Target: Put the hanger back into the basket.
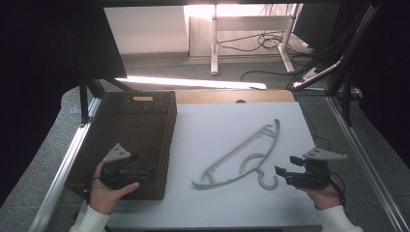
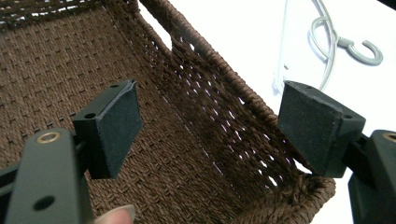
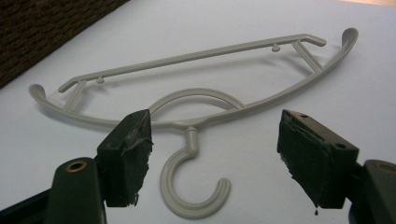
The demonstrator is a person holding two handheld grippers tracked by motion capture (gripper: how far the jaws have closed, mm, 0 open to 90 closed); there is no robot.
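Both grippers released: left gripper (image 1: 151, 170) spread over basket (image 1: 167, 140) corner, right gripper (image 1: 282, 171) spread just short of hanger (image 1: 241, 157) hook. Hanger flat on white table (image 1: 217, 208), beside basket. Nothing grasped yet; pickup and placement remaining, apparently.

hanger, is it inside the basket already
No, the grey hanger lies flat on the white table, to the right of the brown woven basket and apart from it.
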